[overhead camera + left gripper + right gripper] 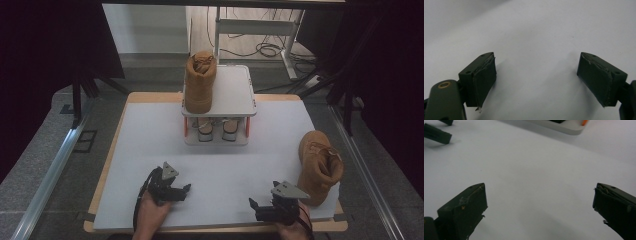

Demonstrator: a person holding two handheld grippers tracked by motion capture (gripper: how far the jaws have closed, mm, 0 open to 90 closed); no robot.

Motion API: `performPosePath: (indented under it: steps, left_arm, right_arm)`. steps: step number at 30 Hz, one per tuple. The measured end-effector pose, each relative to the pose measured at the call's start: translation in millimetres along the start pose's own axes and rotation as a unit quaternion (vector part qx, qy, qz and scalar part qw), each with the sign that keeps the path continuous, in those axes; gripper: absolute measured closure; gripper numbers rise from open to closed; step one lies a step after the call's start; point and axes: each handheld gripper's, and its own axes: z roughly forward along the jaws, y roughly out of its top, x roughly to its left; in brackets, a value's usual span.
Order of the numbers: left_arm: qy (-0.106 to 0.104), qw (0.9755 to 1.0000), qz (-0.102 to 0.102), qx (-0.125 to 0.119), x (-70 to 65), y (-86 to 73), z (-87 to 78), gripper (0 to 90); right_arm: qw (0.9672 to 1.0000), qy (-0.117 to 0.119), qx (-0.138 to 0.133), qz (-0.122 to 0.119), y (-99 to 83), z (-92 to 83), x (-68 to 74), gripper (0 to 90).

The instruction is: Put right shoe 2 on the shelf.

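One tan suede boot [200, 82] already stands on the top of the white two-tier rack [235, 95]; its mate [319, 167] waits upright at the table's [150, 150] right edge, just beside the right claw [261, 207]. Both it and the left claw [180, 190] rest released, empty, on the smooth white surface.

Open mat [210, 165] between both grippers and the rack [220, 107]; a boot [317, 167] blocks the right edge.

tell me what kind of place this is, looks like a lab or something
Probably a lab or recording workspace rather than a home: a white-topped table ringed by dark curtains, cables on the floor behind, and a small shoe rack with a tan boot.
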Motion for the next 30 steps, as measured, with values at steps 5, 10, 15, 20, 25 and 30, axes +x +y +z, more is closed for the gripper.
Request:
performPosePath:
  steps: [5,10,15,20,25,30]
  left_arm:
    - [0.000,1.0000,0.000,0.000,0.1,0.0,0.0,15.8]
    - [0.000,1.0000,0.000,0.000,0.0,0.0,0.0,15.8]
    - [0.000,1.0000,0.000,0.000,0.0,0.0,0.0,15.8]
    - [0.000,1.0000,0.000,0.000,0.1,0.0,0.0,15.8]
    - [0.000,1.0000,0.000,0.000,0.1,0.0,0.0,15.8]
    - [0.000,1.0000,0.000,0.001,0.1,0.0,0.0,15.8]
  right_arm:
    - [0.9994,-0.028,-0.014,0.011,-8.5,-14.5,-4.4,0.0]
    - [0.9978,-0.054,-0.024,0.030,-18.7,-26.6,-9.9,0.0]
    - [0.9953,-0.081,-0.030,0.043,-24.1,-38.5,-14.8,0.0]
    - [0.9924,-0.107,-0.036,0.049,-29.4,-52.1,-19.9,0.0]
    - [0.9882,-0.135,-0.042,0.058,-32.9,-65.7,-26.9,0.0]
    - [0.9834,-0.160,-0.047,0.072,-34.7,-74.4,-34.0,0.0]
